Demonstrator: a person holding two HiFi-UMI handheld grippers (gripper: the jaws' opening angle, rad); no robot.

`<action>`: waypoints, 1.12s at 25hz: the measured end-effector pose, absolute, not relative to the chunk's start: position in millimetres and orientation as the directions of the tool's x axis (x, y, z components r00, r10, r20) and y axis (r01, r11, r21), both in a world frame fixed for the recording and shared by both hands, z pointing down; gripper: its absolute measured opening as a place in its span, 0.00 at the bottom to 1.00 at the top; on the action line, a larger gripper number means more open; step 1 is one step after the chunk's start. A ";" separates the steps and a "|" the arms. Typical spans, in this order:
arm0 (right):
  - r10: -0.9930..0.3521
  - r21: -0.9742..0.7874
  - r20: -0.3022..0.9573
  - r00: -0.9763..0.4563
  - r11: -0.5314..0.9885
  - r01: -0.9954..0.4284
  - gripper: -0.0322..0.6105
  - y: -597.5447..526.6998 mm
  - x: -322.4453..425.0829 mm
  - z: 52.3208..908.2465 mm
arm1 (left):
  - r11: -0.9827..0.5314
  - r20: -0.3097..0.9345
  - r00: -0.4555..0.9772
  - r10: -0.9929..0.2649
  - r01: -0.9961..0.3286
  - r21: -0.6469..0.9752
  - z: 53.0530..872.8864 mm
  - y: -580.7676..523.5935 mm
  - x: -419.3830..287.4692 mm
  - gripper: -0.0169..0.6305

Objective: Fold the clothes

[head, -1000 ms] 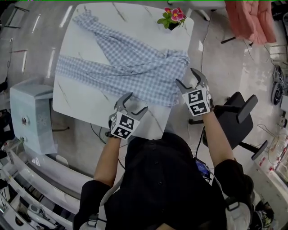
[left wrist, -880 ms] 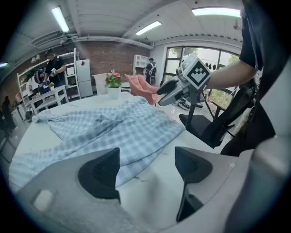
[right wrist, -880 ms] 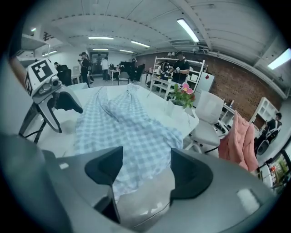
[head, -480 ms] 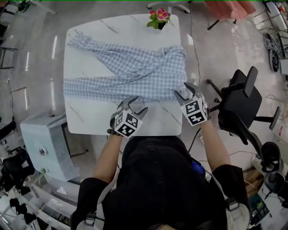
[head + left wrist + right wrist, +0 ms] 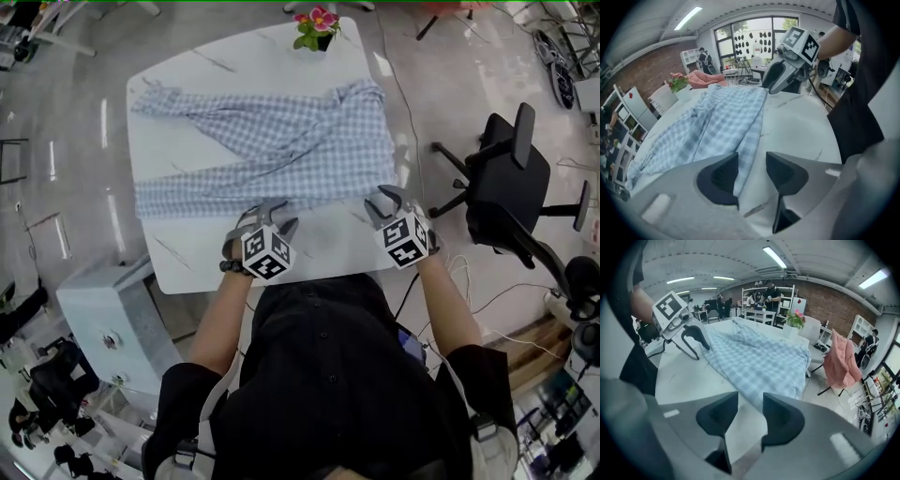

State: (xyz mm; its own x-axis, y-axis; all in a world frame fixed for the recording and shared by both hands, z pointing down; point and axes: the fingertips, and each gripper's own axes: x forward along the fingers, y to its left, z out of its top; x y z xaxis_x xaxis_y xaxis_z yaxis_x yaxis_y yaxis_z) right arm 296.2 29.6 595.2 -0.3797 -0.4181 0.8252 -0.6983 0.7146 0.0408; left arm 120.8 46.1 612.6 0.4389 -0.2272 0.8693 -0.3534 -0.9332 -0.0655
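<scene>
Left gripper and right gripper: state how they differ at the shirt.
The left gripper sits midway along the near edge of the checked shirt. The right gripper sits at its near right corner. Cloth runs deep between the left gripper's jaws, while only the shirt's tip reaches the right gripper's. Shared: both pairs of jaws have just been closing, neither yet pinching.

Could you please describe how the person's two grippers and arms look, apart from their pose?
The left gripper and the right gripper both have light grey, curved jaws with dark inner pads. Each carries a white cube printed with black square markers. The person wears a black short-sleeved top, so the forearms are uncovered.
</scene>
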 end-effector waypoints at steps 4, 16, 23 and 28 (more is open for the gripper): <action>-0.424 0.058 0.837 -0.347 0.698 -0.713 0.28 24.1 299.6 599.4 | -0.960 0.886 0.426 -0.186 -0.271 -0.071 614.1 47.7 124.4 0.33; -0.453 0.060 0.830 -0.325 0.651 -0.757 0.13 10.5 303.0 592.4 | -0.945 0.892 0.452 -0.011 -0.296 0.139 618.7 56.1 125.3 0.05; -0.443 0.069 0.839 -0.317 0.664 -0.745 0.10 11.6 303.4 592.7 | -0.957 0.908 0.419 -0.028 -0.273 0.096 612.6 66.5 122.9 0.04; -0.448 0.055 0.830 -0.333 0.659 -0.750 0.10 13.9 303.9 587.2 | -0.959 0.897 0.441 -0.035 -0.267 0.094 605.1 82.1 119.9 0.04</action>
